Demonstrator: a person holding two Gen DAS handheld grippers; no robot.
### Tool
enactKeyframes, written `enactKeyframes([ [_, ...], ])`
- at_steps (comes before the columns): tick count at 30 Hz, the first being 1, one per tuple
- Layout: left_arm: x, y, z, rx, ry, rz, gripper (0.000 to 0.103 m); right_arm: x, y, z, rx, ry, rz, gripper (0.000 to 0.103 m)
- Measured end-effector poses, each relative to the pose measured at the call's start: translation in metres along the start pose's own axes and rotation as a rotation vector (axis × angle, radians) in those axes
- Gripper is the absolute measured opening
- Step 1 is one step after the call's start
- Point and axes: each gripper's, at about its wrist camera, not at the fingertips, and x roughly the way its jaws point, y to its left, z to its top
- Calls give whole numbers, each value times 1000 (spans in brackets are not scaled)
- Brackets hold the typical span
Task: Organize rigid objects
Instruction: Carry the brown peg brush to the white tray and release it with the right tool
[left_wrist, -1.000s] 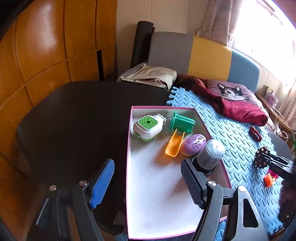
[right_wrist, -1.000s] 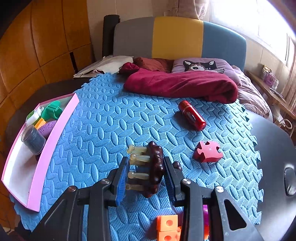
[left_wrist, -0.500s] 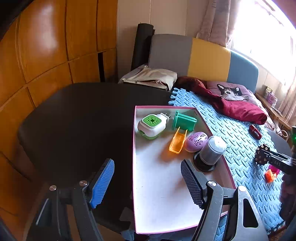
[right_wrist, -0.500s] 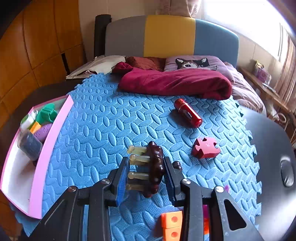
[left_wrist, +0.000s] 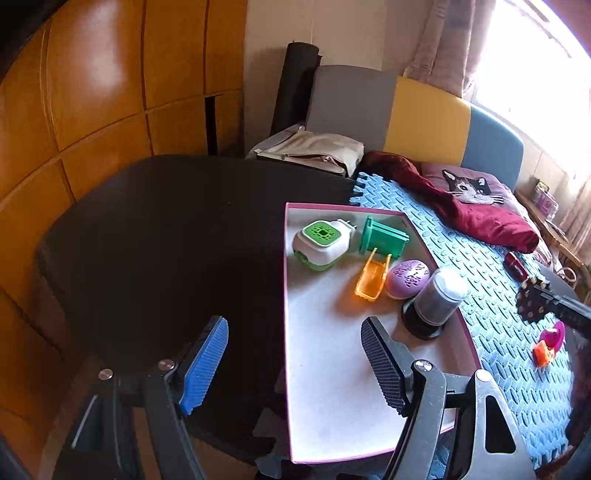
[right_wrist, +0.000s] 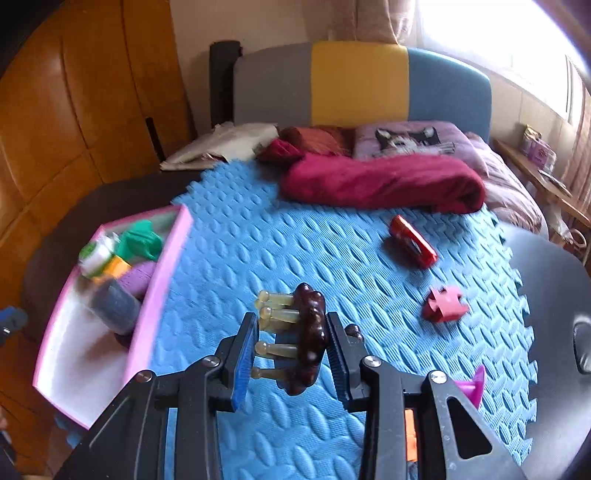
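Massager (right_wrist: 308, 339), dark wood with pale pegs, is clamped in the right gripper (right_wrist: 291, 354) above the blue mat (right_wrist: 295, 236), carried higher than a second ago and nearer the pink tray (right_wrist: 162, 280). Placement on bare tray floor is called for next. Left gripper (left_wrist: 295, 365) is held wide, empty.

The tray (right_wrist: 168, 273) lies left of the mat (right_wrist: 295, 251), tube (right_wrist: 413, 242) far right.

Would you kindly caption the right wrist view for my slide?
Right claw grips a dark pegged massager above the blue foam mat.
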Motion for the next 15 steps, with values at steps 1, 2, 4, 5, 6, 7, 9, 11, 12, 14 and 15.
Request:
enactKeyframes([
  [1,1,3,0,-7,1,3,75,-3,5,4,-5,-11,15,36],
  [2,1,5,0,-13,1,7,75,-6,11,8,-11,-22,30,36],
  [4,1,12,1,-28,-1,13,75,-13,25,15,-28,-44,70,36],
  [5,1,14,2,-33,-4,17,75,-16,35,20,-40,-56,94,36],
  [6,0,18,3,-42,-9,25,75,-19,44,23,-53,-65,115,36],
  [7,-1,21,4,-49,-12,31,75,-22,57,28,-72,-77,146,36],
  [9,-1,29,5,-65,-13,42,75,-26,78,33,-104,-91,194,36],
  [11,-1,36,6,-80,-17,55,75,-27,103,38,-143,-95,254,36],
  [12,-1,40,6,-87,-19,63,75,-26,114,40,-159,-91,284,36],
  [14,-1,46,6,-99,-20,72,75,-21,142,41,-197,-70,349,36],
  [15,-2,49,6,-105,-21,76,75,-16,156,39,-219,-55,377,36],
])
